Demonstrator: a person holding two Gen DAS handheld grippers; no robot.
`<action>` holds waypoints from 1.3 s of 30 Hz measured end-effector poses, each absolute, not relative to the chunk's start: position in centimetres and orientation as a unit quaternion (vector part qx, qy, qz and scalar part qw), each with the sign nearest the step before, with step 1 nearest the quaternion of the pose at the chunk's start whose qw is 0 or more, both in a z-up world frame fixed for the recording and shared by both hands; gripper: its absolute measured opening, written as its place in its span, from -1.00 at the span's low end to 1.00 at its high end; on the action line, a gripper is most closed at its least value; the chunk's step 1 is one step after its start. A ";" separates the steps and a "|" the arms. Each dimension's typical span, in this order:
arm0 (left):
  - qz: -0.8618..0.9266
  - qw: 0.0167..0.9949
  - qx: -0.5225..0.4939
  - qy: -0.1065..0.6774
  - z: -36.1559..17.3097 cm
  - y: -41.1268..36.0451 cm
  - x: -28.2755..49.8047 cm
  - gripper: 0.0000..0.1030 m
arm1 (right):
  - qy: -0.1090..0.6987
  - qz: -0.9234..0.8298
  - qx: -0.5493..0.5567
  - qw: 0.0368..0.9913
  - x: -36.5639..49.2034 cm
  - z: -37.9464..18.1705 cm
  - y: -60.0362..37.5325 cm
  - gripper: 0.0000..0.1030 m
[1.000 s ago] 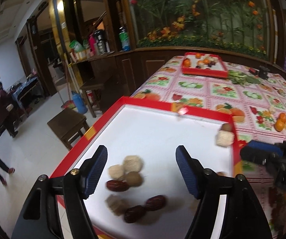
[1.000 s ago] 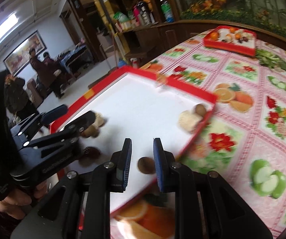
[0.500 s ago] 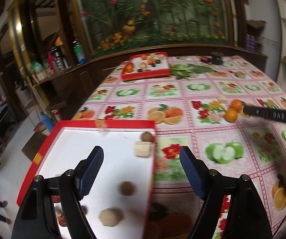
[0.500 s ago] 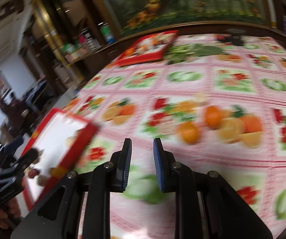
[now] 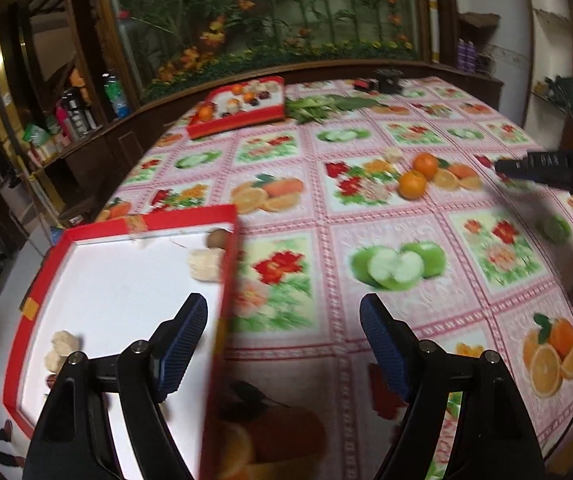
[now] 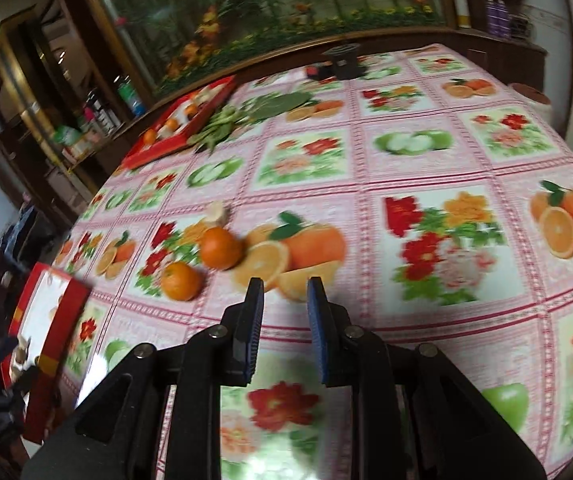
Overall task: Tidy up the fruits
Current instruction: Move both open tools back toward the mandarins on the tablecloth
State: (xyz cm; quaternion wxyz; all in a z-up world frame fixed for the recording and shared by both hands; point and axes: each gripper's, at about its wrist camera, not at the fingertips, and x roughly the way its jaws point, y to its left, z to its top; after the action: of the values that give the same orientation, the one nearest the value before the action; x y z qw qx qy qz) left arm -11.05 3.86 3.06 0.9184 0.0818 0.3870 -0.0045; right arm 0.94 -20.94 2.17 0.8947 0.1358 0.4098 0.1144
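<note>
Two oranges (image 6: 202, 264) sit touching on the worktop (image 6: 406, 184), the pair lined up diagonally from near-left to far-right, a pale piece (image 6: 217, 212) just beyond them. Right hand-held gripper (image 6: 284, 308) is narrowly open, empty, aimed just right of the oranges. Left hand-held gripper (image 5: 284, 344) is wide open, empty (straddling the red tray's (image 5: 222, 280) right rim). A second tray (image 5: 242, 114) sits well apart.

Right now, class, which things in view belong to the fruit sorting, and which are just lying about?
Job: two oranges, near red tray, pale piece in it, far red tray.
Lying about: leafy greens, black object, bottles.
</note>
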 end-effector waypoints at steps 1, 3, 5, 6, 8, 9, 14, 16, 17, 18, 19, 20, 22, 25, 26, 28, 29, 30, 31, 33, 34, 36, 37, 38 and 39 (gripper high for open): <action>-0.014 0.917 0.083 0.390 2.9 3.5 -11.2 0.53 | 0.409 0.109 0.140 0.895 0.9 2.2 -21.5 -0.54; -0.026 0.916 0.083 0.392 2.7 3.1 -11.4 0.53 | 0.406 0.093 0.148 0.897 0.7 2.2 -23.0 -0.54; -0.034 0.914 0.083 0.396 2.6 2.7 -11.6 0.53 | 0.400 0.079 0.155 0.900 0.4 2.4 -24.7 -0.54; -0.037 0.913 0.084 0.397 2.5 2.7 -11.7 0.53 | 0.397 0.073 0.158 0.901 0.2 2.4 -25.5 -0.54; -0.039 0.912 0.085 0.399 2.4 2.7 -11.8 0.53 | 0.392 0.056 0.167 0.903 -0.3 2.5 -27.7 -0.54; -0.038 0.912 0.084 0.400 2.5 2.8 -11.8 0.53 | 0.390 0.049 0.175 0.903 -0.5 2.5 -28.7 -0.55; -0.023 0.919 0.070 0.388 4.2 4.6 -11.7 0.53 | 0.377 0.020 0.223 0.899 -1.8 2.8 -34.2 -0.55; -0.006 0.923 0.059 0.380 5.6 6.5 -11.9 0.53 | 0.374 0.013 0.225 0.900 -2.1 3.0 -35.4 -0.55; 0.010 0.926 0.050 0.373 6.5 7.9 -12.3 0.53 | 0.374 0.012 0.225 0.899 -2.2 3.2 -35.8 -0.55; 0.028 0.930 0.044 0.365 7.4 9.4 -12.7 0.53 | 0.376 0.013 0.225 0.899 -2.2 3.3 -36.0 -0.54; 0.047 0.932 0.042 0.356 8.1 10.5 -13.1 0.53 | 0.377 0.015 0.224 0.899 -2.2 3.4 -36.0 -0.54; 0.074 0.934 0.044 0.346 8.9 11.9 -13.6 0.54 | 0.377 0.022 0.223 0.899 -2.0 3.6 -35.8 -0.54; 0.115 0.934 0.051 0.335 9.9 13.9 -14.1 0.55 | 0.378 0.038 0.223 0.898 -1.5 3.8 -35.2 -0.52; 0.145 0.931 0.057 0.330 10.6 15.6 -14.2 0.55 | 0.382 0.069 0.227 0.893 0.2 4.0 -32.7 -0.09; 0.149 0.931 0.056 0.329 10.8 15.9 -14.1 0.55 | 0.384 0.080 0.227 0.891 0.8 4.0 -31.8 -0.07; 0.150 0.931 0.048 0.329 11.2 16.4 -13.8 0.55 | 0.394 0.111 0.214 0.887 2.3 4.4 -28.9 -0.07; 0.147 0.932 0.040 0.329 11.4 16.5 -13.5 0.55 | 0.401 0.121 0.205 0.885 2.9 4.5 -27.6 -0.07; 0.144 0.933 0.028 0.328 11.7 16.7 -13.2 0.55 | 0.405 0.126 0.199 0.883 3.3 4.5 -26.5 -0.07; 0.143 0.934 0.019 0.326 12.0 16.9 -12.9 0.55 | 0.407 0.131 0.197 0.882 3.8 4.6 -25.5 -0.07; 0.143 0.935 0.013 0.324 12.2 16.5 -12.4 0.55 | 0.413 0.146 0.197 0.877 4.7 4.5 -23.5 -0.07; 0.139 0.936 0.014 0.324 12.2 15.9 -11.7 0.55 | 0.414 0.149 0.199 0.875 5.0 4.4 -22.9 -0.07; 0.119 0.937 0.024 0.327 11.9 14.5 -10.7 0.55 | 0.420 0.158 0.201 0.871 5.6 4.0 -21.6 -0.06; 0.105 0.937 0.035 0.330 11.6 13.2 -9.7 0.55 | 0.423 0.163 0.201 0.868 6.0 3.8 -21.0 -0.06; 0.094 0.937 0.043 0.333 11.3 12.2 -9.0 0.55 | 0.428 0.168 0.202 0.865 6.2 3.6 -20.5 -0.06; 0.077 0.937 0.051 0.337 10.8 10.6 -7.9 0.55 | 0.433 0.170 0.203 0.862 6.5 3.3 -20.1 -0.06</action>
State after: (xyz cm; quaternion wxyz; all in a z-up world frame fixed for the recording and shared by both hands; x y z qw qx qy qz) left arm -7.85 10.60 10.82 0.9371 0.0510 0.3368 0.0768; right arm 6.46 -20.05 3.33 0.8617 0.2028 0.4328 0.1704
